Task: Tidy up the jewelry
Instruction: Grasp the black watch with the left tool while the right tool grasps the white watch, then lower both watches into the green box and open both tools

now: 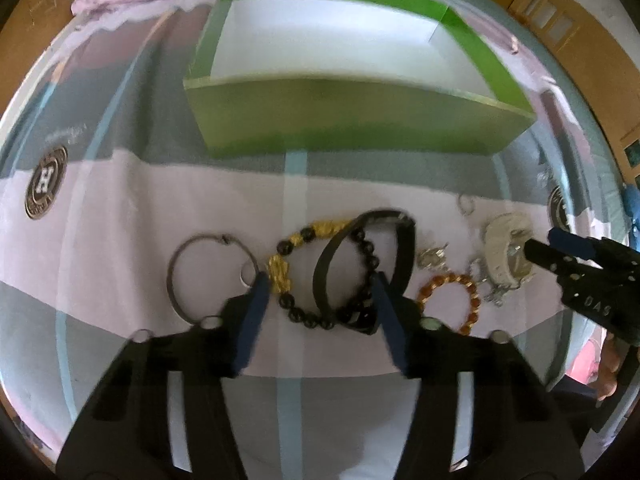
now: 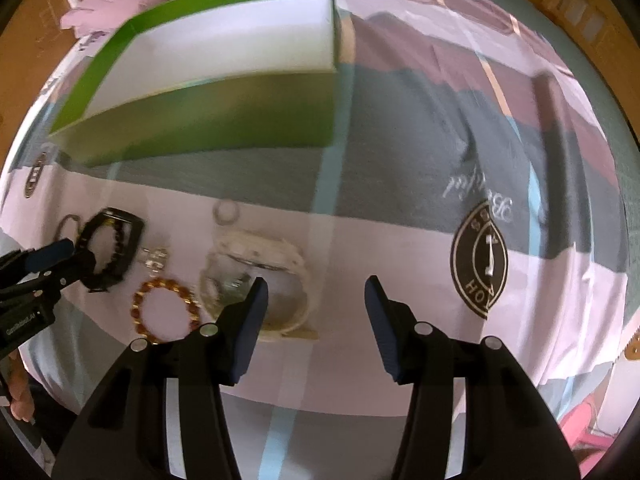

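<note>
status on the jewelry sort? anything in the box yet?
Nothing done: the green box shows only bare white floor. In hand: nothing; the left tool is open over the black band and black-and-gold bead bracelet, the right tool open at the white watch. Left: those, the amber bracelet, metal hoop and small silver pieces, all on the bedsheet.

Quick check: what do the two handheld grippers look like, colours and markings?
Both the left gripper and the right gripper have black plastic bodies, two tapered fingers faced with dark blue pads, and round silver fasteners. White lettering marks each body's side; it is too blurred to read reliably.
</note>
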The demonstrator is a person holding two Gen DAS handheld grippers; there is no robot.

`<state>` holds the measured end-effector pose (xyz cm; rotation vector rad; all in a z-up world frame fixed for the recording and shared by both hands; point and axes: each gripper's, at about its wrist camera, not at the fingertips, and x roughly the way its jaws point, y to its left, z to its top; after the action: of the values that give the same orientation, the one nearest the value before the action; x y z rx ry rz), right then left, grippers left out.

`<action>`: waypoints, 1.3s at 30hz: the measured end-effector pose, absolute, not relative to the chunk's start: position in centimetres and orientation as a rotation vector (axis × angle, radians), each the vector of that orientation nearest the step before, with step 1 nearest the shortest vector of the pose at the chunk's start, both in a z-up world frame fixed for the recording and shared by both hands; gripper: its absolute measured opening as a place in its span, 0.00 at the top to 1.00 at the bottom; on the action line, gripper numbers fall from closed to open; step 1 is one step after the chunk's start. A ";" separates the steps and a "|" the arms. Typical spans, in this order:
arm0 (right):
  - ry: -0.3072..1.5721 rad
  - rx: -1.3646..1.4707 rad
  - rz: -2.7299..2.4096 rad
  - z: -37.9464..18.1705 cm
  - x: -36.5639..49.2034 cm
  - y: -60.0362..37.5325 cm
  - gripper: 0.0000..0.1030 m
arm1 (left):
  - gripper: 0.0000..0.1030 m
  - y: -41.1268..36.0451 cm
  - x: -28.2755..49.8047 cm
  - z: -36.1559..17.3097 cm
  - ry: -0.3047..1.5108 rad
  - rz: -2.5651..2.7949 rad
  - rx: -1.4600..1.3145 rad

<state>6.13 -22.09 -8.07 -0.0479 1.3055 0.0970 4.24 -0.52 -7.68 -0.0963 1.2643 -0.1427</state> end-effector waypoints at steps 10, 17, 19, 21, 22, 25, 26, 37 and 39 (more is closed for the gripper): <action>1.271 -0.012 0.157 -7.6 6.4 -22.1 0.95 | 0.94 0.8 4.5 -7.1 1.236 -0.121 -0.147; 1.236 0.023 0.140 -6.4 6.7 -23.0 0.95 | 0.94 2.2 4.6 -5.0 1.175 -0.135 -0.203; 1.242 0.014 0.124 -6.7 5.9 -22.5 0.95 | 0.94 2.5 4.5 -4.8 1.175 -0.124 -0.201; 1.247 0.013 0.120 -6.8 6.0 -21.9 0.95 | 0.94 2.2 4.4 -4.9 1.181 -0.117 -0.198; 1.245 0.012 0.122 -6.8 6.1 -21.7 0.95 | 0.94 2.4 4.4 -4.9 1.182 -0.119 -0.198; 1.211 0.013 0.131 -6.0 6.1 -21.4 0.95 | 0.94 2.2 4.2 -4.5 1.168 -0.125 -0.191; 1.185 0.023 0.145 -5.3 6.0 -21.2 0.95 | 0.94 2.1 4.1 -4.5 1.161 -0.124 -0.188; 0.975 0.068 0.209 1.0 8.4 -19.5 0.95 | 0.94 3.6 5.8 1.0 1.021 -0.096 -0.181; 0.929 0.105 0.213 1.7 10.0 -19.0 0.95 | 0.94 3.6 6.9 2.7 0.969 -0.095 -0.171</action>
<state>9.97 -19.05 1.72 0.1053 0.9286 0.2132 6.87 3.61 2.69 -0.1709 0.9687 -0.0951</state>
